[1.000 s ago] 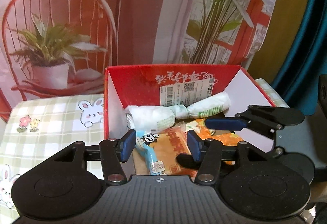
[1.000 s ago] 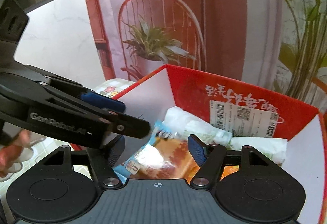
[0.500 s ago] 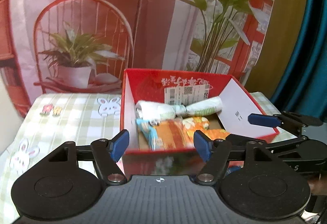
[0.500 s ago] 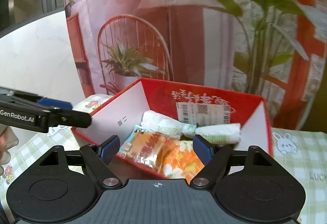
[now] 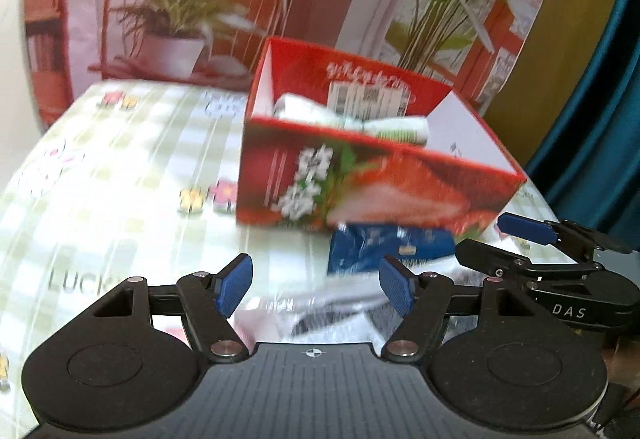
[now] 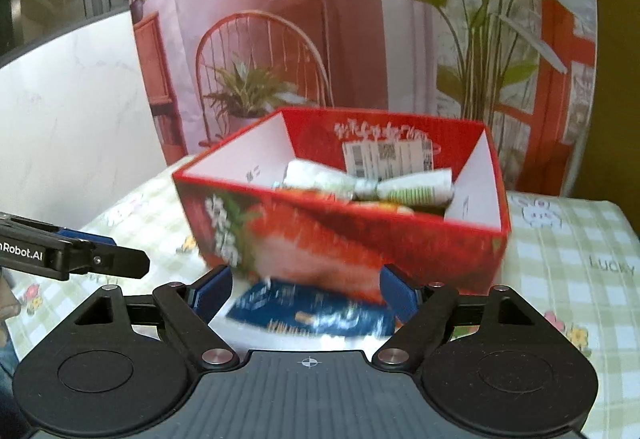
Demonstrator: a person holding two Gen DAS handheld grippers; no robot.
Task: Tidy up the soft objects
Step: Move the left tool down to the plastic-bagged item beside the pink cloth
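My left gripper (image 5: pixel 314 289) and my right gripper (image 6: pixel 306 293) both stood with jaws spread and nothing between them, low over the checked tablecloth (image 5: pixel 120 167). From the right wrist the red box (image 6: pixel 344 239) sat at twelve o'clock, with the blue packet (image 6: pixel 316 313) lying flat on the cloth just in front of it, near six o'clock of the box and between my right fingertips in view, though untouched. From the left wrist the same blue packet (image 5: pixel 384 247) lay at about one o'clock, with a clear crinkled wrapper (image 5: pixel 320 313) nearer me. White rolled cloths (image 6: pixel 376 185) already rested inside the box. I judged the packet light, limp and slick, likely to buckle; a pinch across its middle or a sealed edge seemed safest, with a gentle squeeze.
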